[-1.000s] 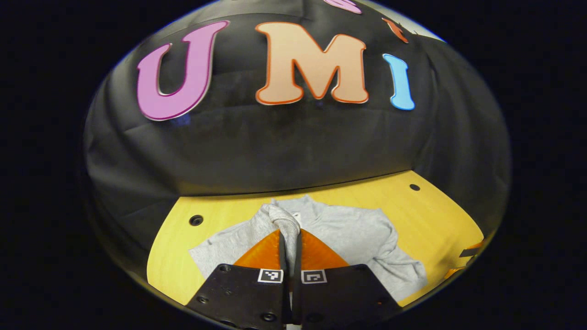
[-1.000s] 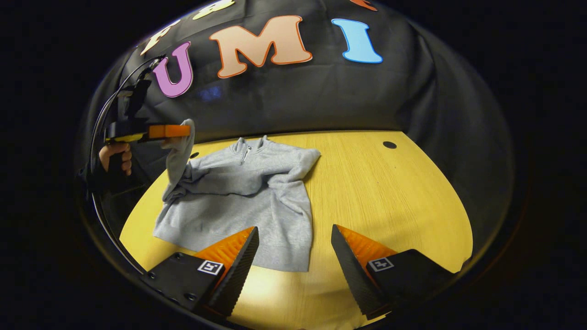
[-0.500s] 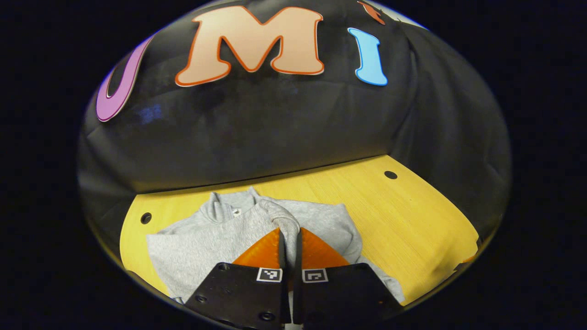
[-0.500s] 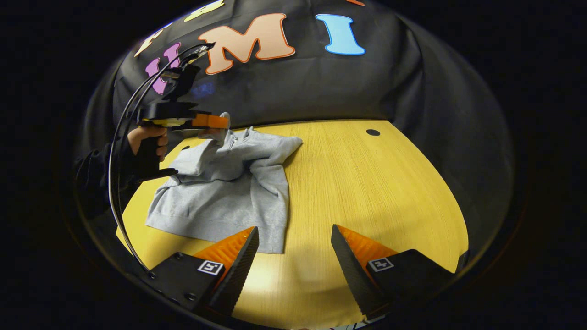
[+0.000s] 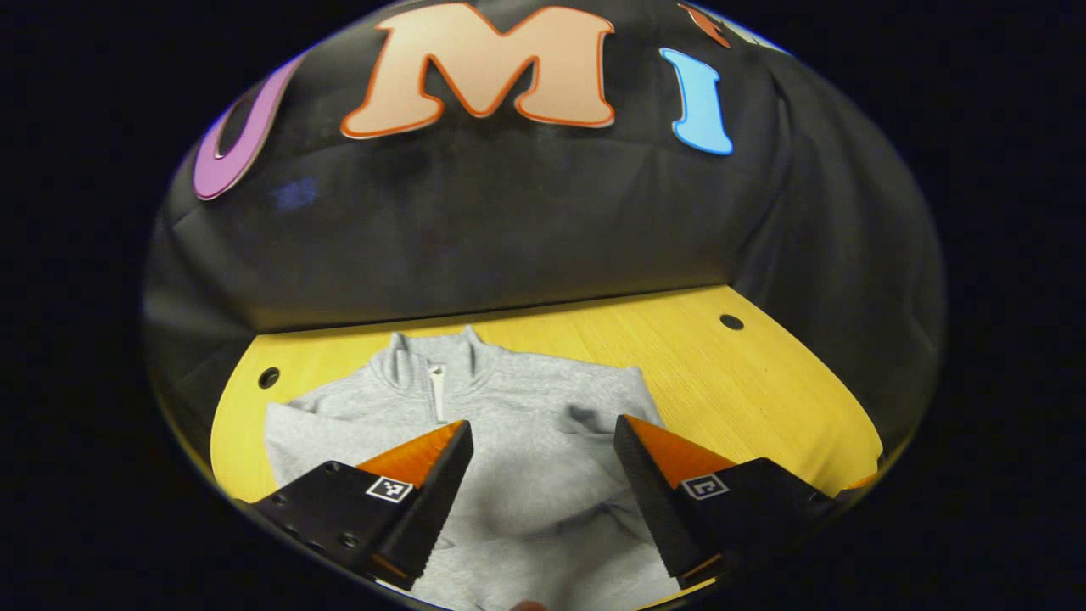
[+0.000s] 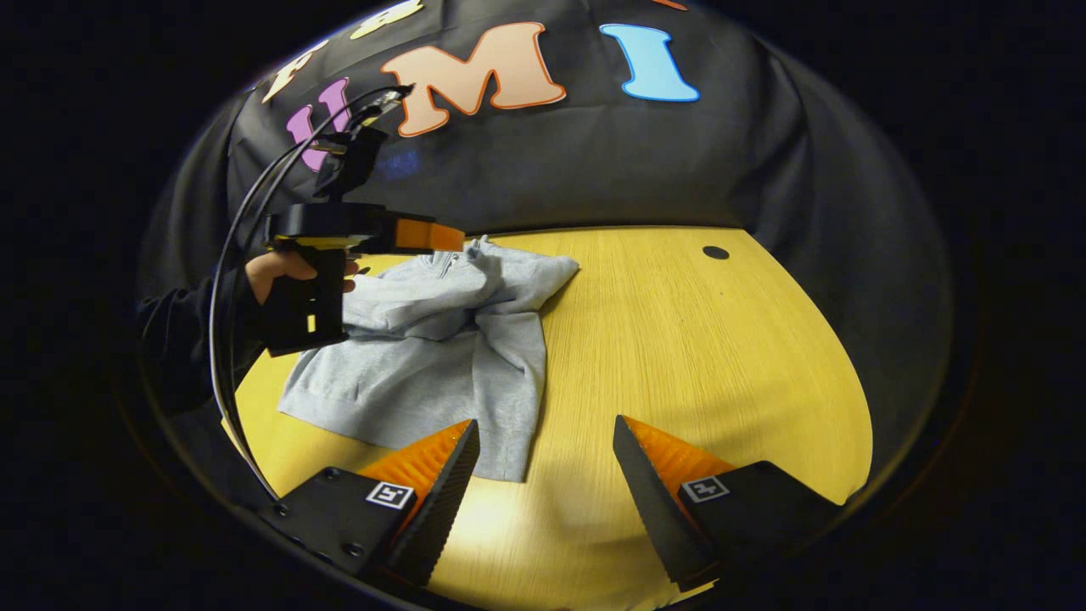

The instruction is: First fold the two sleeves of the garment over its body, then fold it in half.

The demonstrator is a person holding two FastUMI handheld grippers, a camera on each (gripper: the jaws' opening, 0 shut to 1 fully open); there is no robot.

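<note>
Left gripper view: left gripper (image 5: 543, 450) is hovering over the sweater (image 5: 509, 424), fingers spread wide, holding nothing, touching nothing. Sleeves are looking folded over the body, so the half-fold seems next: best grabbing both hem corners evenly and keeping the sleeves tucked. Sweater is lying on the table (image 5: 764, 382), toward its left side. Right gripper (image 6: 543, 458) is gaping too, empty, near the hem.

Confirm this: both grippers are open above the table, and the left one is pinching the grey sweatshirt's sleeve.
Not quite. The left gripper pinches nothing: the left gripper view shows its fingers spread apart, hanging over the grey sweatshirt. The right gripper is open above the table.
</note>
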